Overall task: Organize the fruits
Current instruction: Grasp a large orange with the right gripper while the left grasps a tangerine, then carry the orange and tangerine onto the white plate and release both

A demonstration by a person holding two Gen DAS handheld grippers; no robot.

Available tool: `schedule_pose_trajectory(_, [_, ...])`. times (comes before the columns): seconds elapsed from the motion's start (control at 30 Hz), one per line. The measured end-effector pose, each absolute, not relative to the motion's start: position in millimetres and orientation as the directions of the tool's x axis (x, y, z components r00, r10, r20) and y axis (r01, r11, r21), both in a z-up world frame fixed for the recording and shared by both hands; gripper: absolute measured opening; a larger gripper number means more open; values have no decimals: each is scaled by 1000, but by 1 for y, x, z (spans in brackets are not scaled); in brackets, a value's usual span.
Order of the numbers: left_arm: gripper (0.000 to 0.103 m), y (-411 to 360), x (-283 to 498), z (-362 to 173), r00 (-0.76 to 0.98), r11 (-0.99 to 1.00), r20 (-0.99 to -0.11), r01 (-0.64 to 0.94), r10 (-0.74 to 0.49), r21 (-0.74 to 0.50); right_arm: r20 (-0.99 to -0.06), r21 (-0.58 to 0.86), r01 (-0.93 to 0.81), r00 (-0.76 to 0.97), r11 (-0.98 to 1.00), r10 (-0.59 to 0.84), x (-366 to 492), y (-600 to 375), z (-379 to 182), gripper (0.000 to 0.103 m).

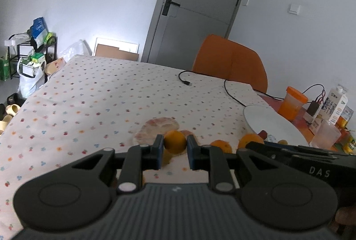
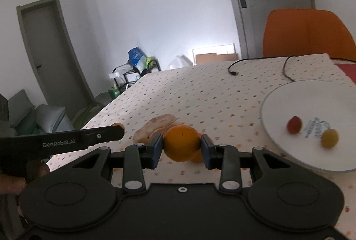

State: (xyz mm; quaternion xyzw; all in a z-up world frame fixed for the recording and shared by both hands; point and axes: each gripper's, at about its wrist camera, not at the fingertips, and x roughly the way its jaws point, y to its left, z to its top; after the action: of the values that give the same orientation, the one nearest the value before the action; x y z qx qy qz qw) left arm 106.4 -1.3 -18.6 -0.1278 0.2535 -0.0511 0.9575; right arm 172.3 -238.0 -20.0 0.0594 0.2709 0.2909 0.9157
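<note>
Presently held: two small oranges, one per tool. Left hand-held gripper (image 1: 175,142), jaws nearly shut, pads pressing either side of a small orange (image 1: 175,142) above the worktop (image 1: 100,93). Right hand-held gripper (image 2: 181,146), jaws set a little wider, pinching a larger orange (image 2: 181,142) across its middle. Handling, by judgement: light, firm, round and smooth-skinned, so apt to roll or slip; best taken at the widest part, with gentle pressure to spare the peel. Further oranges (image 1: 221,145) lie loose on the cloth by a netted bag (image 1: 156,129). White plate (image 2: 311,97) to the right carries a red fruit (image 2: 294,124) and a yellow one (image 2: 330,138), apart. Surface: dotted tablecloth, black cable (image 1: 229,88) trailing across. Room: orange chair (image 1: 231,62), grey door (image 1: 200,6), cluttered rack (image 1: 31,50).
</note>
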Motion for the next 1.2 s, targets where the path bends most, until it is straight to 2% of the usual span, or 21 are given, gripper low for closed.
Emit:
schedule_pose_trajectory(0.7, [20, -80, 131, -5, 851, 952, -443, 190, -282, -242, -424, 266, -370, 784, 890, 452, 168, -316, -15, 35])
schedule_pose_trajectory(1.2, [20, -133, 151, -7, 814, 933, -459, 285, -356, -220, -423, 279, -254, 833, 926, 356, 171, -365, -26, 35])
